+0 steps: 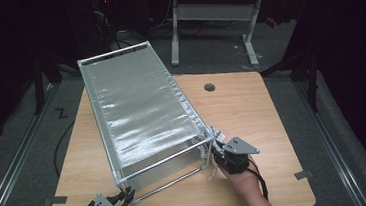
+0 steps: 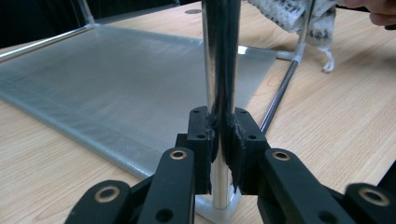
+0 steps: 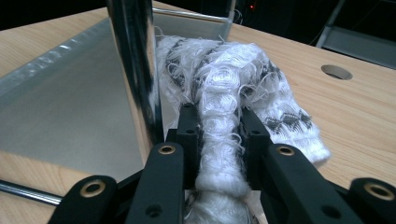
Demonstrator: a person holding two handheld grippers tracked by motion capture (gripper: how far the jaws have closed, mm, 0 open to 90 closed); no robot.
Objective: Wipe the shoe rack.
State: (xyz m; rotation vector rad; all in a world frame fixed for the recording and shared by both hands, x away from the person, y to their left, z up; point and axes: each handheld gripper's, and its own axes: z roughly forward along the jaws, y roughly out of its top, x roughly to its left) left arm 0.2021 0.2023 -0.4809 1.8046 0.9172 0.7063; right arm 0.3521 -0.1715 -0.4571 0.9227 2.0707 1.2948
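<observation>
Left tool clamps my rack's upright chrome post; right tool pinches white fringed cloth, a blur beside it from above.

no readable text, no labels, no brand marks, no numbers, no signs on anything in view

Rack: silver chrome tubes, translucent grey ribbed shelf sheets, white corner joints. Sock: white, fuzzy, with a dark grey zigzag pattern. Tabletop: light woodgrain; grippers black.
</observation>
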